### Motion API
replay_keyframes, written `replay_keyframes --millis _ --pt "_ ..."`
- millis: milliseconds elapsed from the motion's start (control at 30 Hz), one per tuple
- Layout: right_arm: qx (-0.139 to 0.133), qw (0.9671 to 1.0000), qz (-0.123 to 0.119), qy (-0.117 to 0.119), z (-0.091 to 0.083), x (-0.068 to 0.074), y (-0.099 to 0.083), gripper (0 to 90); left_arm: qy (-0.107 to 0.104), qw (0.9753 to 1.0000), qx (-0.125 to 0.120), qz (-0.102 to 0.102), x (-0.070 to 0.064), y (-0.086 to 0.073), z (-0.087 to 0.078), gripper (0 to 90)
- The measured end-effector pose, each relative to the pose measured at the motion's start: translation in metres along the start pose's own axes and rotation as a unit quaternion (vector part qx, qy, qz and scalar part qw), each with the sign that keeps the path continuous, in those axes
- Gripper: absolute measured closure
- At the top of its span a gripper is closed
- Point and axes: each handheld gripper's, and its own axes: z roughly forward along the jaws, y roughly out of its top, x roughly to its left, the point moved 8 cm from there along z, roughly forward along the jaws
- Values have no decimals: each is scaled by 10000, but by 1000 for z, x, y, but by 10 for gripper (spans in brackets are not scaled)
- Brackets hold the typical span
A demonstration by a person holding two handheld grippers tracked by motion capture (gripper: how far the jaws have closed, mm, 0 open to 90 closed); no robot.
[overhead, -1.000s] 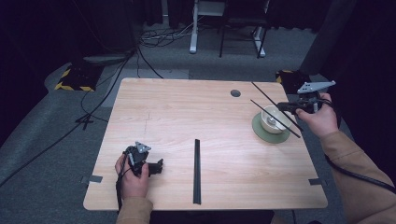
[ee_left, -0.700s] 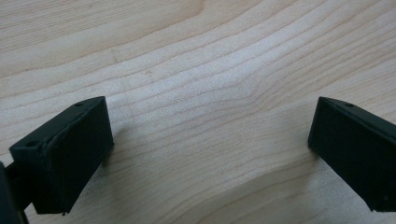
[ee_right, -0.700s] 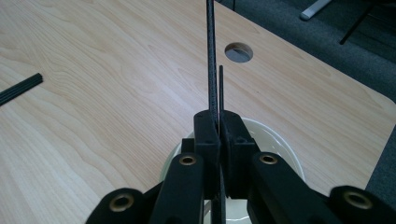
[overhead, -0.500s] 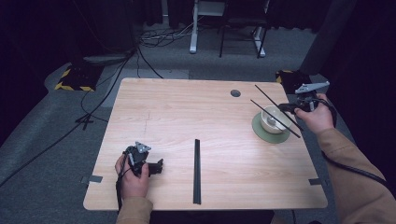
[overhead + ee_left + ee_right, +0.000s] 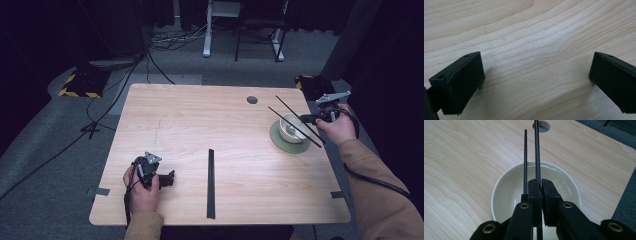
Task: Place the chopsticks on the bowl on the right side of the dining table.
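A white bowl stands on a green saucer at the table's right side. Two thin black chopsticks cross over the bowl. My right gripper is shut on the far chopstick, which points toward the round table hole. The near chopstick lies beside it across the bowl's rim. In the right gripper view the jaws pinch the held chopstick above the bowl, with the loose chopstick just left of them. My left gripper rests open on bare wood near the front left; its jaws stand wide apart.
A black strip lies lengthwise on the wooden table at front centre. The table's right edge runs close behind the right hand. Cables, a chair base and a desk leg stand on the grey floor beyond.
The right gripper has shifted slightly, bringing the held chopstick a little closer to the loose one over the bowl. The left gripper has stayed still.
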Motion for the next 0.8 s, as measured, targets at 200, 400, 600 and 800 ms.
replay_keyframes --millis 200,400,600,800 --pt "81 9999 -57 -35 4 -3 -4 867 0 10000 1 0 0 0 0 2" --pt "132 9999 -36 -35 8 -5 -7 867 -1 10000 0 1 0 0 0 1" --pt "203 9998 76 -19 13 -7 -12 866 -2 10000 0 2 0 0 0 1" --pt "227 9997 17 -27 16 -8 -14 866 -2 10000 0 1 0 0 0 1"
